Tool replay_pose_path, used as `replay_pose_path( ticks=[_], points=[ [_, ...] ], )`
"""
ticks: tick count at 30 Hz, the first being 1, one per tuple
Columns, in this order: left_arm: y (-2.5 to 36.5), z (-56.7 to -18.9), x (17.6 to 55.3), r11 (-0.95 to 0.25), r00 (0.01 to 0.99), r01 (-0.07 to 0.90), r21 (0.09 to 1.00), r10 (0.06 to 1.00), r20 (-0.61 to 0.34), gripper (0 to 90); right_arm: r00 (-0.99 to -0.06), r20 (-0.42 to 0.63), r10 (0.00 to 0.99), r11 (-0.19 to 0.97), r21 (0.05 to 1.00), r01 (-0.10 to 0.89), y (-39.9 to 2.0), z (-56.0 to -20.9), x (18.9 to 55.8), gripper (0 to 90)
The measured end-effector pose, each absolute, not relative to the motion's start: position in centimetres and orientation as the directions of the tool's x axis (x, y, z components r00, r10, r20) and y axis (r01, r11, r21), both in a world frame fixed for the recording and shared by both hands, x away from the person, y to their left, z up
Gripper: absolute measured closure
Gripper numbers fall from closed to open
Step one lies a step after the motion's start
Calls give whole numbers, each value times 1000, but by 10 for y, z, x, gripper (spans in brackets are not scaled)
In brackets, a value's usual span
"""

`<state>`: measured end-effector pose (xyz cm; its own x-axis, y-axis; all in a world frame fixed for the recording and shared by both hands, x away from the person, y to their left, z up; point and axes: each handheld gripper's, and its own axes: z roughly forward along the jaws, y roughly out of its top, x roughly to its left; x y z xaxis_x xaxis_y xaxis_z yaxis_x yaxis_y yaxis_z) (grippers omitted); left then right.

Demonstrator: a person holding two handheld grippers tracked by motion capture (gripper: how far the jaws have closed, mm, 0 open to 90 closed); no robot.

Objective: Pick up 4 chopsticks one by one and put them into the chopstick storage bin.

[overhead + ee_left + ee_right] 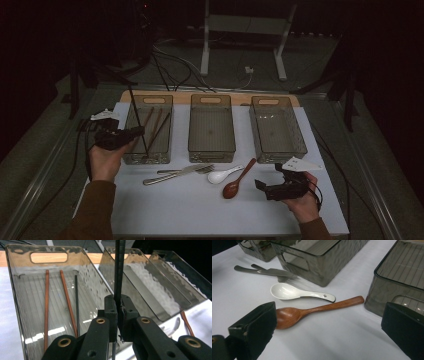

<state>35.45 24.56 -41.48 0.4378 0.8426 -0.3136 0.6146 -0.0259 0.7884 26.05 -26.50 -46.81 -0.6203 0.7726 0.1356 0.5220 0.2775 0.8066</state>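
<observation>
Black chopstick [119, 270], above left bin [15, 292], brown chopsticks [46, 305] inside

Dim high view; brighter, sharp gripper views.

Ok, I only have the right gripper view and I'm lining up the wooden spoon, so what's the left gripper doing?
Observer: The left gripper is shut on a black chopstick, held upright over the left bin.
Operator: What's in that bin?
Observer: Two brown chopsticks and one loose black stick, lying lengthwise on its floor.
Operator: And the middle bin?
Observer: The middle bin has nothing in it, going by the high view.
</observation>
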Motion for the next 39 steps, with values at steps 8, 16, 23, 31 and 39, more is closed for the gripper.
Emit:
replay_pose_path(
  ticks=[8,16,23,31,39],
  points=[
    [239,-430,385,27,373,632,775,866,-334,873,-621,140,771,276,805,525,-265,-469,261,2],
    [245,-442,396,80,305,621,780,892,-334,444,-619,142,772,269,810,521,-268,-468,260,2],
    [242,-438,388,44,303,581,813,915,-266,110,-617,142,774,264,814,518,-269,-466,260,2],
    [237,-434,380,-16,364,565,825,902,-232,8,-613,145,777,253,819,515,-271,-466,261,1],
    [231,-434,374,-49,405,561,826,886,-223,8,-610,148,779,247,821,515,-273,-466,261,2]
  ],
)
